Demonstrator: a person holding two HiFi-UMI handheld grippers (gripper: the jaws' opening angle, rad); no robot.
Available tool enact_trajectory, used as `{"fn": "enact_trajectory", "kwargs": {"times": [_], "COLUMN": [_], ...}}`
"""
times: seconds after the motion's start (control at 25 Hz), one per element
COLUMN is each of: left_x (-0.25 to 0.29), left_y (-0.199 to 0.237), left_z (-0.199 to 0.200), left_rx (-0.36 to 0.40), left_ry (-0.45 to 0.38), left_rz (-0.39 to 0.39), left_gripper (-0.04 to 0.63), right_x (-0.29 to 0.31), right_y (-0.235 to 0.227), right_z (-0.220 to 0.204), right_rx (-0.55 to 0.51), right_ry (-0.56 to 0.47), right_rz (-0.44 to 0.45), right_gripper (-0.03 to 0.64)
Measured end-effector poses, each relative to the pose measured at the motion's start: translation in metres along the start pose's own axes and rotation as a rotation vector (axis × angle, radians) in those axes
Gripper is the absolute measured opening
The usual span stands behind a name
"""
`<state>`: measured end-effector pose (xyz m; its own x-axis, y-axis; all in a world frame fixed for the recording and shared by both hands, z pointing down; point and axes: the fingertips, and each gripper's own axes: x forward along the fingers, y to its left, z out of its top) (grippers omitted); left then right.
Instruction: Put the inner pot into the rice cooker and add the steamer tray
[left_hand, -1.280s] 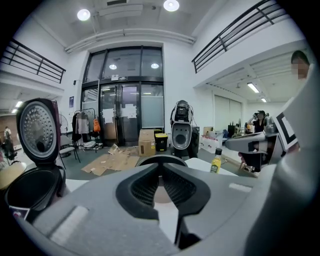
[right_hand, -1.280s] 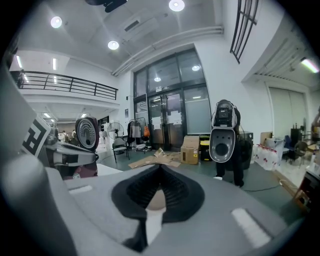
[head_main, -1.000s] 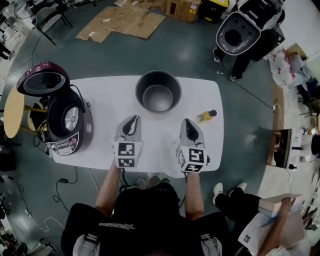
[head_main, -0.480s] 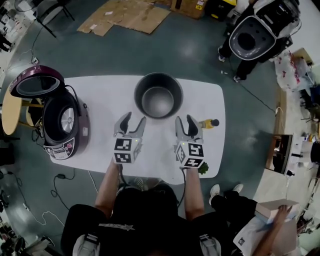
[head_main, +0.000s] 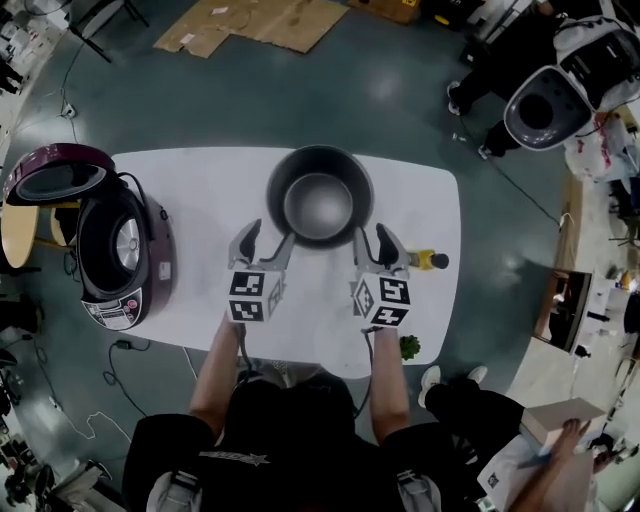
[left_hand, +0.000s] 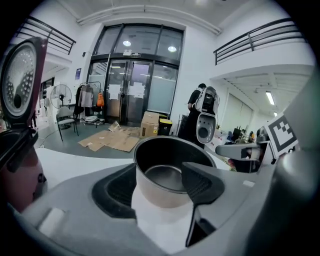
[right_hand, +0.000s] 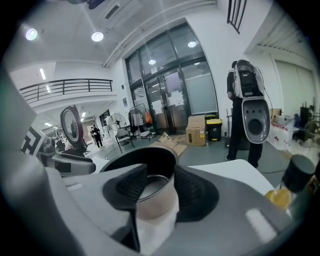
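- The inner pot (head_main: 319, 195) stands upright and empty at the far middle of the white desk (head_main: 200, 190), not yet in the cooker. It sits straight ahead of the person, so both grippers can come at it evenly.
- The rice cooker (head_main: 120, 250) sits at the desk's left end, well apart from the pot. Its lid (head_main: 60, 175) is thrown back and its cavity is bare, ready to take the pot from above.
- The left gripper (head_main: 264, 242) is at the pot's near-left rim. Its jaws have just been opening and now stand spread, with the pot's near wall in the gap and no pad pressing on it.
- The right gripper (head_main: 374, 242) mirrors it at the near-right rim. Its jaws have also just been opening and stand spread, with the pot's rim between them but not pinched.
- This mirrored pose reads as a setup for a two-sided pinch on the rim, which would keep a wide, round pot level during the carry.
- A small yellowish bottle (head_main: 428, 261) lies just right of the right gripper, clear of the path leftward.
- No steamer tray shows in any view.
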<state>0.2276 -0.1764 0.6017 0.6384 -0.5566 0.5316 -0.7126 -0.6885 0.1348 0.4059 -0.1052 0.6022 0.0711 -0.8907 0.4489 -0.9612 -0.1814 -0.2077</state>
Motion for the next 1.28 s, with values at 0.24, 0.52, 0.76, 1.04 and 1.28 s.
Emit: {"fn": "enact_trajectory", "kwargs": {"times": [0.24,0.52,0.76,1.04,1.28], "left_x": [0.021,0.035,0.044,0.051,0.051], "left_y": [0.012,0.019,0.023,0.024,0.025], "left_z": [-0.017,-0.023,-0.022,-0.021,-0.022], "left_rx": [-0.017,-0.02,-0.022,-0.034,-0.047], "left_ry": [0.036,0.061,0.057,0.05,0.041], "left_rz": [0.01,0.025,0.022,0.022,0.027], "left_gripper": [0.282,0.268,0.259,0.247,0.234], "right_x": [0.024,0.041,0.05,0.056,0.056], "right_y": [-0.005,-0.007,-0.009,-0.01,-0.009], "right_z": [-0.018,-0.024,-0.027,-0.026,-0.027], "right_rx": [0.005,0.009,0.023,0.028,0.026], "right_ry": [0.037,0.058,0.064,0.053,0.051], "right_rz": [0.001,-0.004,-0.001,0.003,0.001], "right_gripper": [0.172,0.172,0.172,0.172,0.164]}}
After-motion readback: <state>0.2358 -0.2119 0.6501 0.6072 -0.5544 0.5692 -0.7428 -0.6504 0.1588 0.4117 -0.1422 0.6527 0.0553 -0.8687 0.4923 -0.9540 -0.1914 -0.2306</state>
